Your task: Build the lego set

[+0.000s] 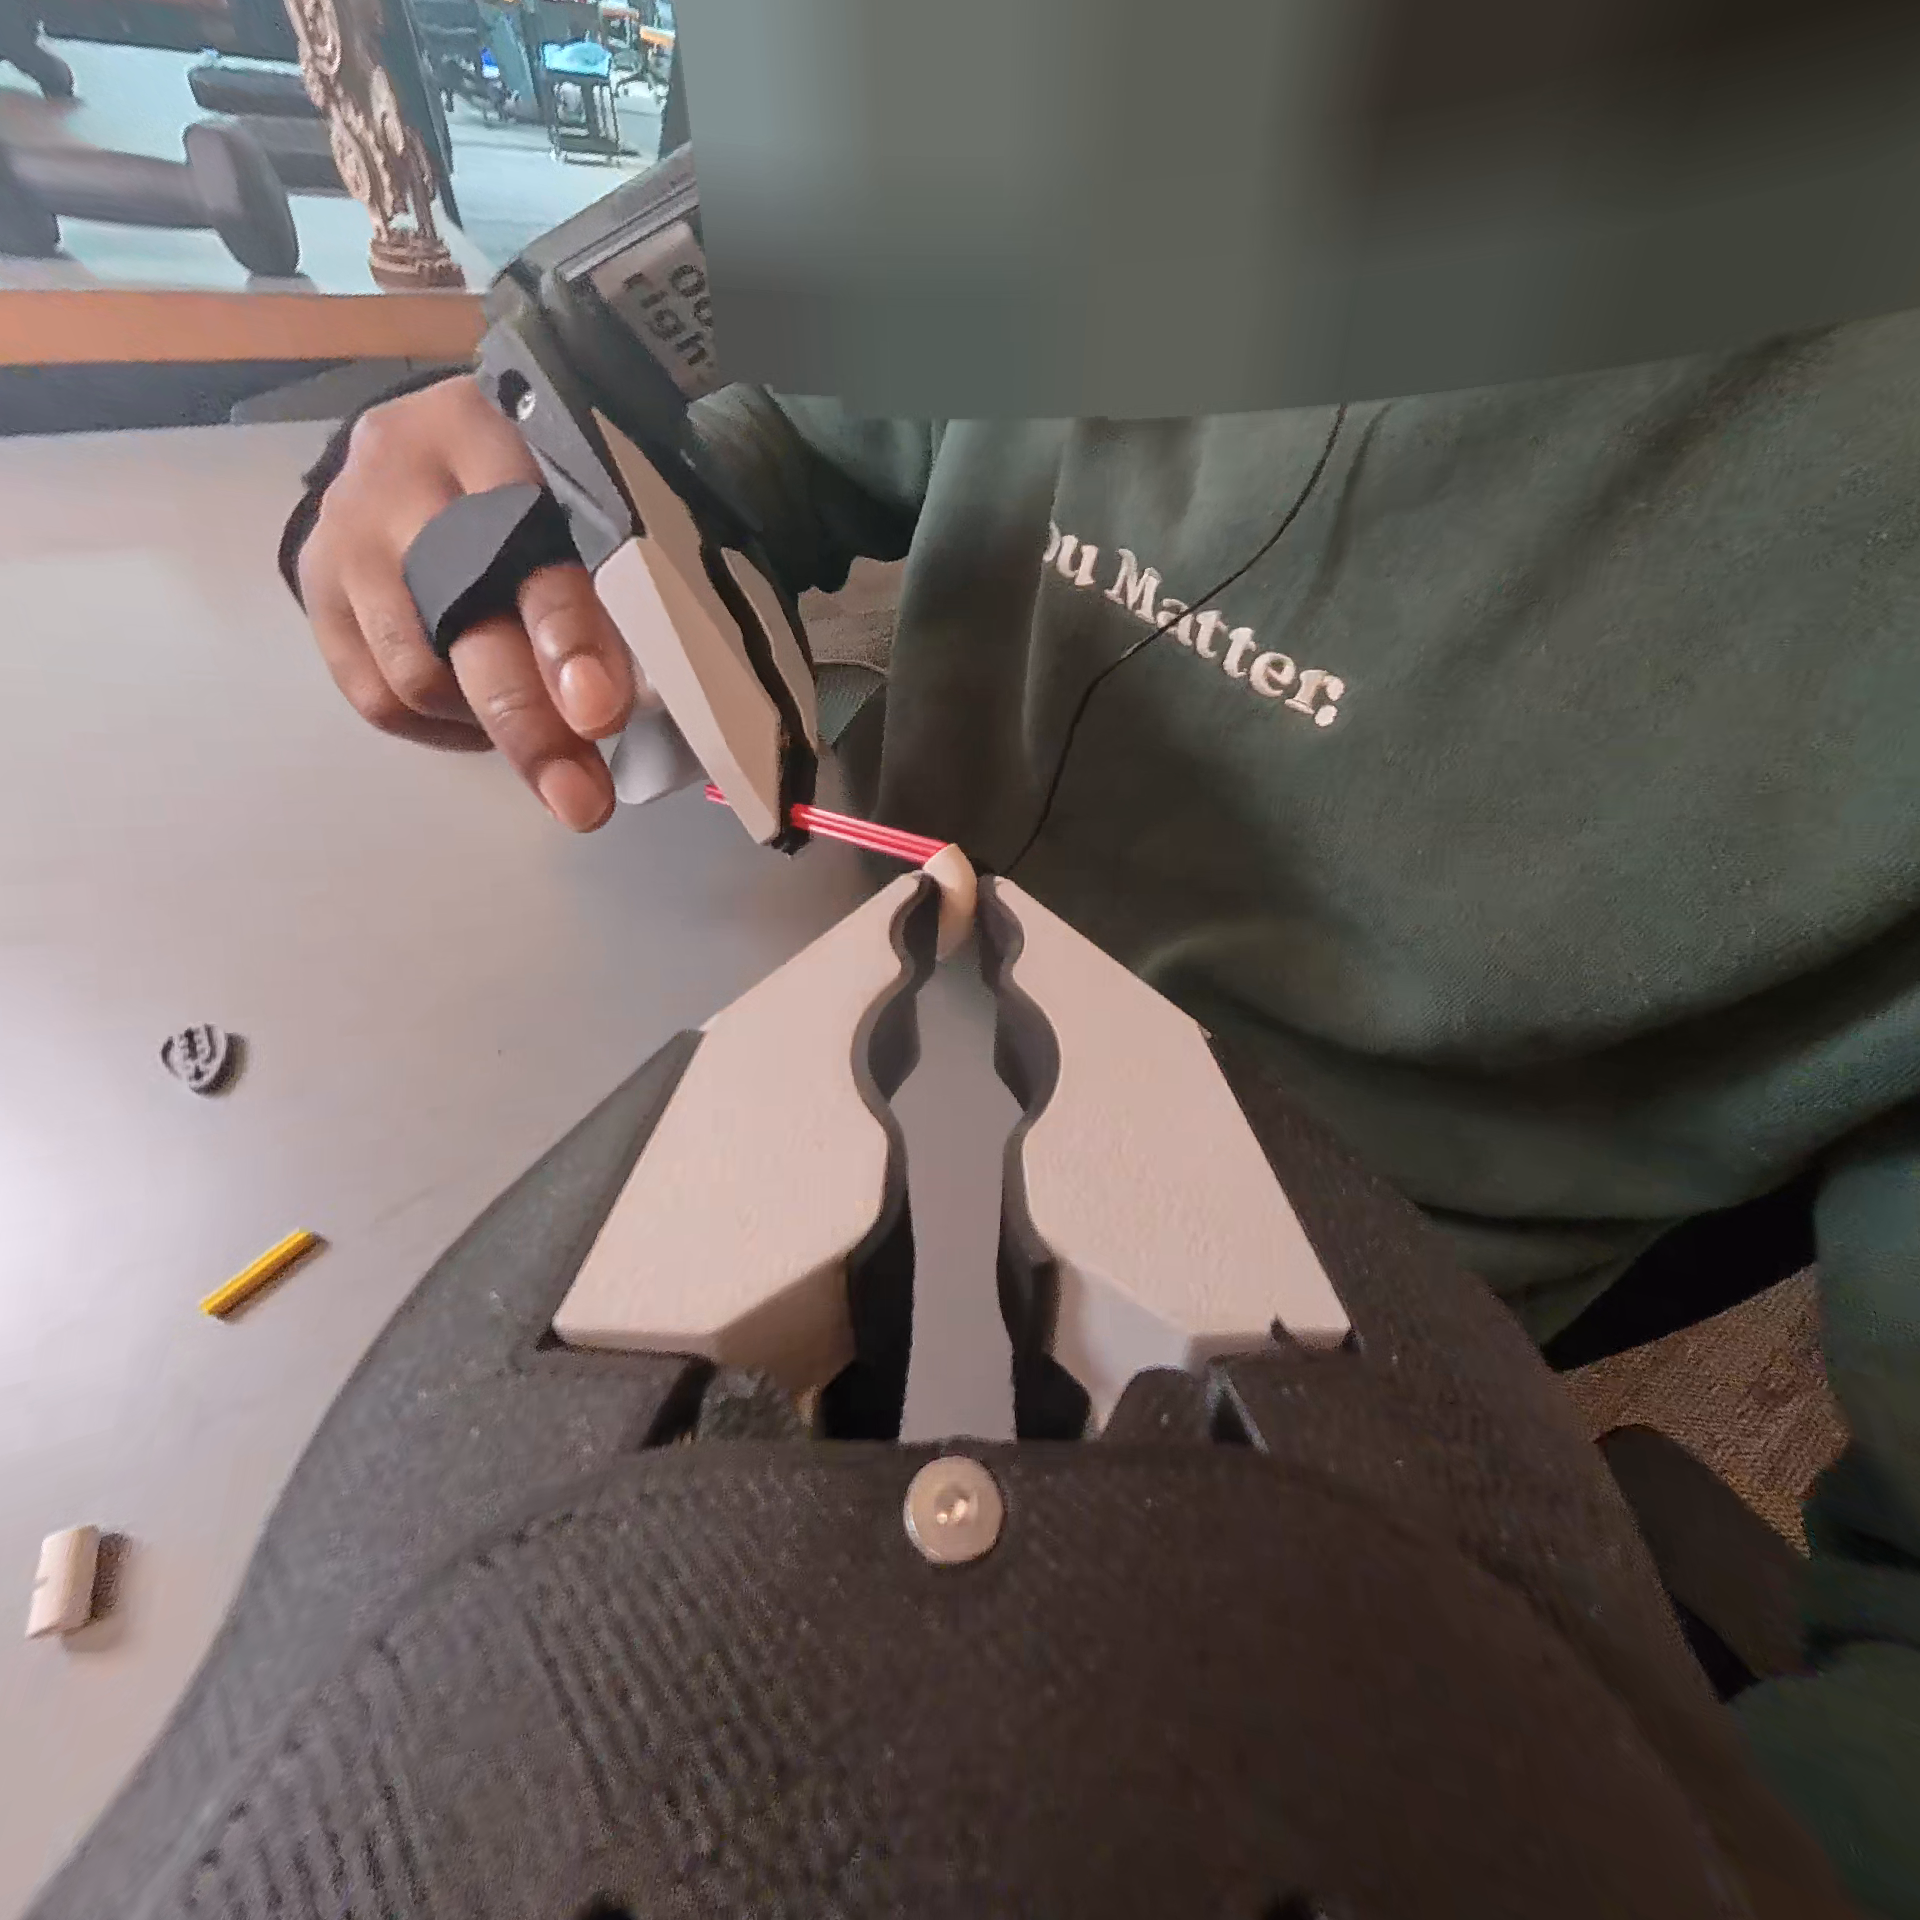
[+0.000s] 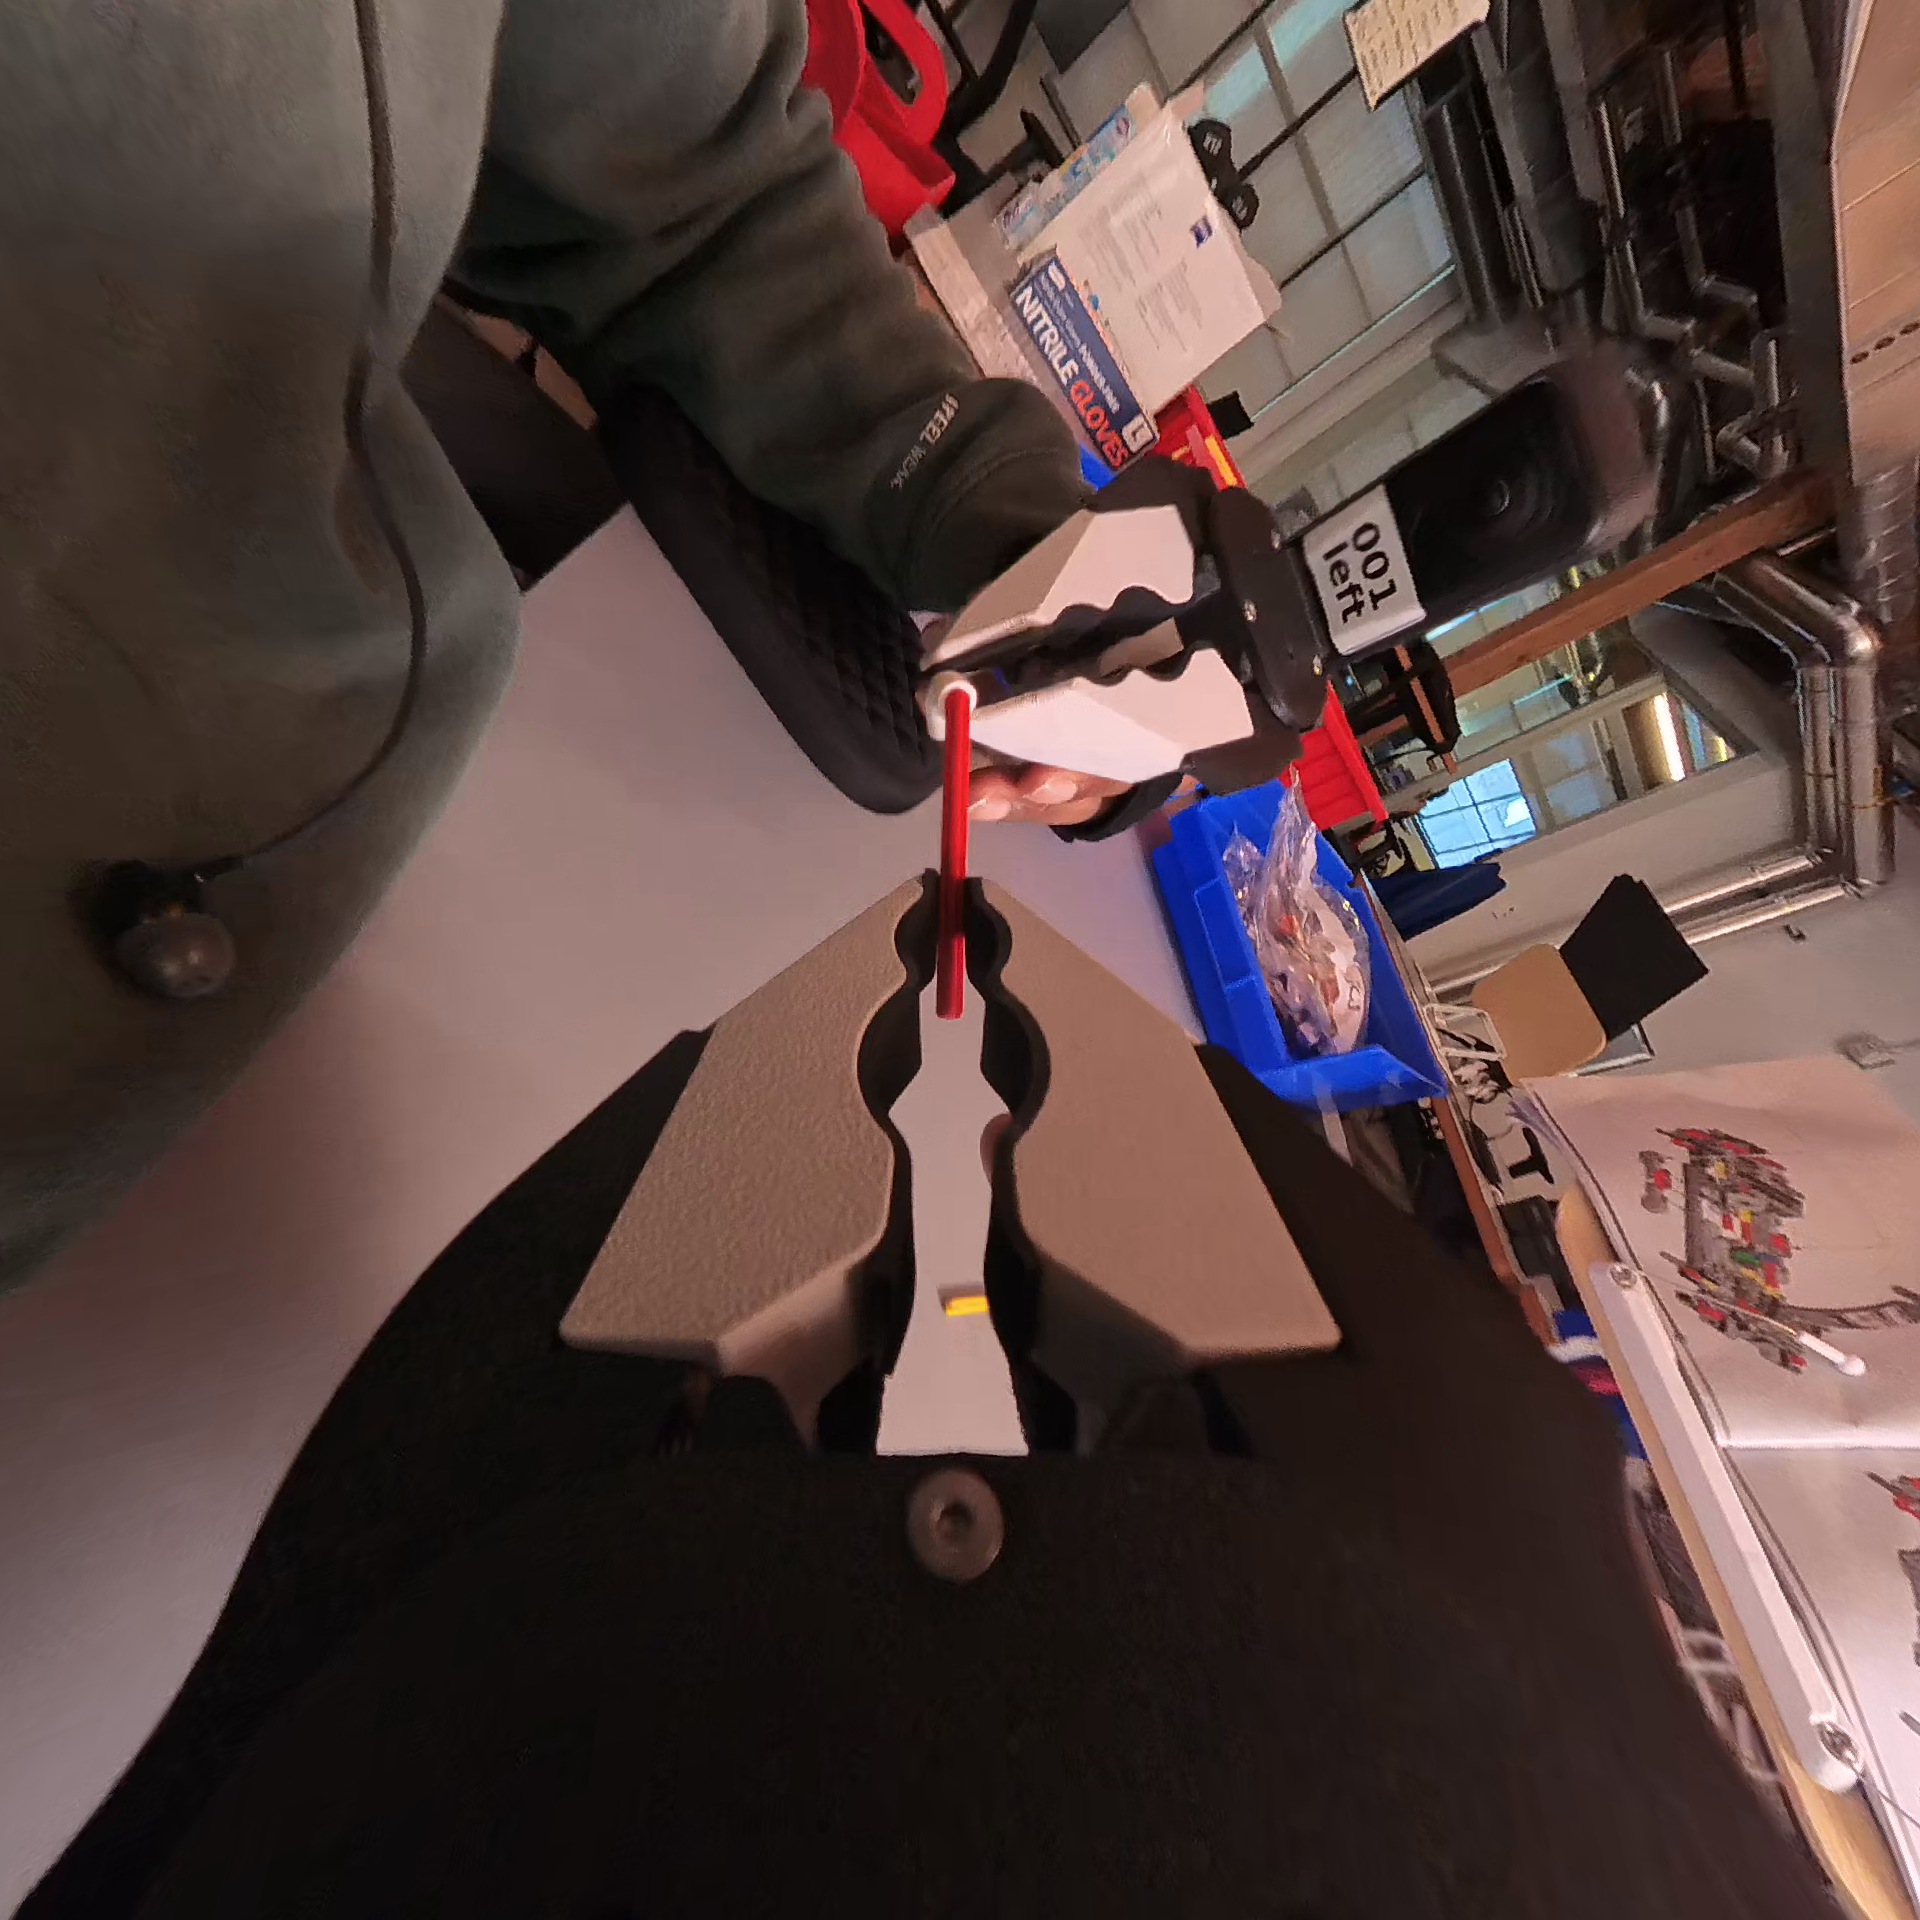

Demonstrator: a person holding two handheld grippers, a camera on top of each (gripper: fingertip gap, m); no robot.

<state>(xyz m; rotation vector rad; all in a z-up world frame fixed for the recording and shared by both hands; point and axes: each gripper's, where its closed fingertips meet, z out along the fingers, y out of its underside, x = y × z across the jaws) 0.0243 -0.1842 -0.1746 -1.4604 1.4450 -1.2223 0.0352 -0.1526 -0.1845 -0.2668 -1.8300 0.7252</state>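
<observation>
My left gripper (image 1: 951, 891) is shut on a small cream-white round piece (image 1: 958, 896) at its fingertips. My right gripper (image 2: 948, 896) is shut on a thin red rod (image 2: 953, 810), gripping it near one end. The rod's far end meets the white piece (image 2: 940, 694) held by the left gripper (image 2: 951, 691). In the left wrist view the right gripper (image 1: 790, 831) comes in from the upper left, and the red rod (image 1: 862, 834) bridges the gap to the white piece. Both are held above the grey table (image 1: 208, 727), close to the person's green sweatshirt (image 1: 1455, 831).
On the table to the left lie a small black piece (image 1: 203, 1058), a short yellow rod (image 1: 260, 1273) and a white piece (image 1: 64, 1579). A blue bin (image 2: 1226, 935) with a clear bag of parts and a printed picture sheet (image 2: 1714, 1226) lie at the right.
</observation>
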